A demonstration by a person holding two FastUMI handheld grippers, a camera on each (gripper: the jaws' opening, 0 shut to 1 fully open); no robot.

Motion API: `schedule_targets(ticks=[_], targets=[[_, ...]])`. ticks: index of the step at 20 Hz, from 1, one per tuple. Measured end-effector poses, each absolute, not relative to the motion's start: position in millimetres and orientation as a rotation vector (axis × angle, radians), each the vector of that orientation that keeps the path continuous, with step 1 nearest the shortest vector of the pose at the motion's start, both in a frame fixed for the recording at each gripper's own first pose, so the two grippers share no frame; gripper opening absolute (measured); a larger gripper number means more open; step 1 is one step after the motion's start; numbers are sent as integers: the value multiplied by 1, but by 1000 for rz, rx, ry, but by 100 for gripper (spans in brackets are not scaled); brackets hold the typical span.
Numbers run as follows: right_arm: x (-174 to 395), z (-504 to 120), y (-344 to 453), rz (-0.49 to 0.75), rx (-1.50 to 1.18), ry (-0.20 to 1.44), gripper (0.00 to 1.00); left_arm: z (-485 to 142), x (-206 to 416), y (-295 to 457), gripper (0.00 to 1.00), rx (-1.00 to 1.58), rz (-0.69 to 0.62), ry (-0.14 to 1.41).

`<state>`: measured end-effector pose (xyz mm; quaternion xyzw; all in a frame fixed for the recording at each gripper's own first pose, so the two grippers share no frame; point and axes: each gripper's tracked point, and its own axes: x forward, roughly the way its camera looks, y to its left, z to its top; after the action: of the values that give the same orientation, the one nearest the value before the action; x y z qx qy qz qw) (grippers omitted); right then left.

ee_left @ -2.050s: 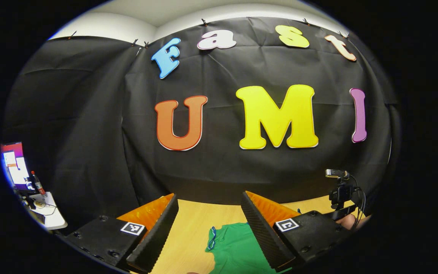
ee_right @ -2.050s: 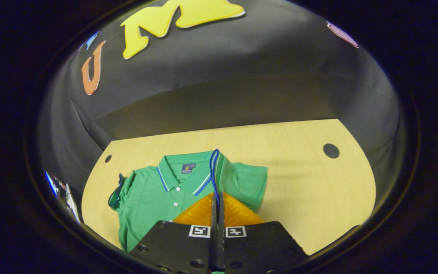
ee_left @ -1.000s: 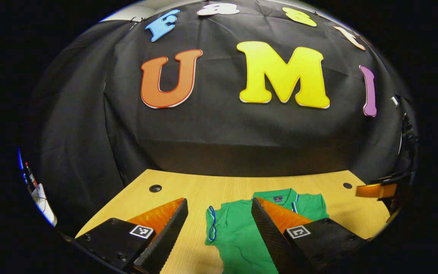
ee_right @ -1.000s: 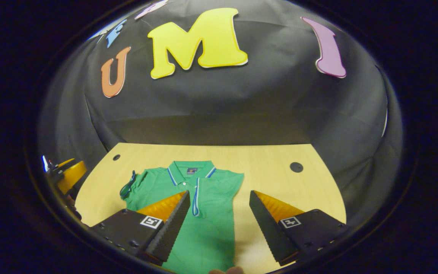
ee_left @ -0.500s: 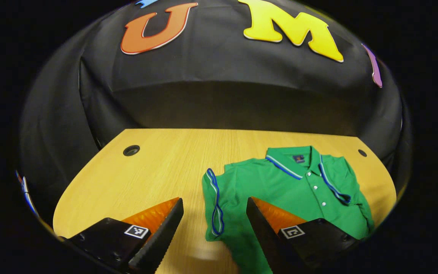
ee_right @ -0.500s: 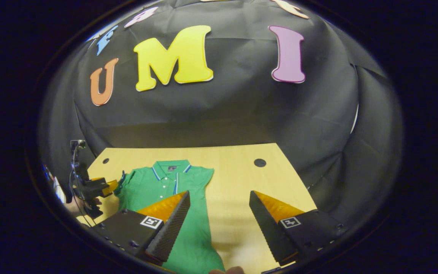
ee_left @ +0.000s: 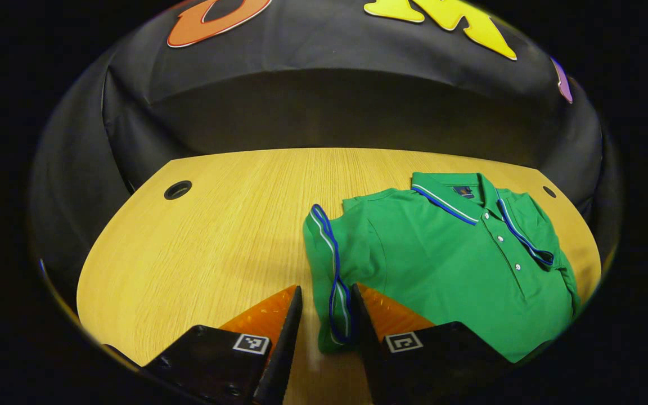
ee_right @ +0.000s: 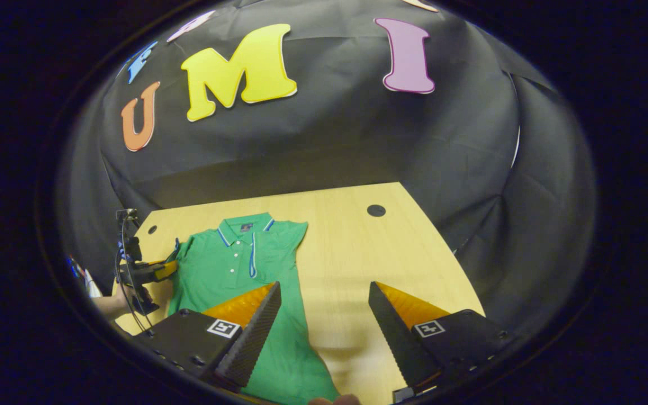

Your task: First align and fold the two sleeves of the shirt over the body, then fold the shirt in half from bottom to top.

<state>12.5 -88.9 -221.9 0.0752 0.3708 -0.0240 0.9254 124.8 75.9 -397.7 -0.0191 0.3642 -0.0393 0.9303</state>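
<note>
The green shirt (ee_left: 448, 264) lies flat on the wooden worktop (ee_left: 206, 236), collar toward the booth wall. One sleeve is already folded over the body; its striped cuff (ee_left: 523, 236) lies across the chest near the button line. The other sleeve (ee_left: 332, 264) is not yet folded and lies out to the side.

The left gripper (ee_left: 324, 315) is low at this sleeve. Its fingers are partly open, one on each side of the striped cuff edge, and they do not press on the cloth yet. The right gripper (ee_right: 324, 315) is higher, above the worktop beside the shirt, with its fingers wide open and holding nothing.

The step in hand seems to be the grasp of the second sleeve. To do it well, the fingers should close on the cuff edge only, not on the body cloth under it. Then the sleeve should be lifted a little and carried over the chest, so that its cuff meets the first one evenly. A pull too strong can drag the whole shirt sideways and spoil the first fold.
</note>
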Motion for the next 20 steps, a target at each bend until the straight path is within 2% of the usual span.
schedule_targets(ticks=[1,2,4,7,8,9,14,20], targets=[[12,-225,-84,-39,154,767,96,-397,125,78,59,-49,-80,741],[11,-228,-80,-26,151,774,96,-397,125,79,40,-64,-72,738],[9,-233,-70,0,143,791,96,-393,124,77,28,-98,-83,725],[9,-235,-62,22,151,799,96,-389,123,63,16,-129,-159,721],[9,-236,-60,26,152,800,94,-387,123,62,12,-129,-171,729],[11,-235,-59,29,147,798,96,-384,124,65,11,-115,-164,731],[15,-231,-52,51,165,777,96,-322,137,59,8,-44,-172,640],[6,-220,-47,75,172,745,93,-285,138,11,8,15,-194,635]])
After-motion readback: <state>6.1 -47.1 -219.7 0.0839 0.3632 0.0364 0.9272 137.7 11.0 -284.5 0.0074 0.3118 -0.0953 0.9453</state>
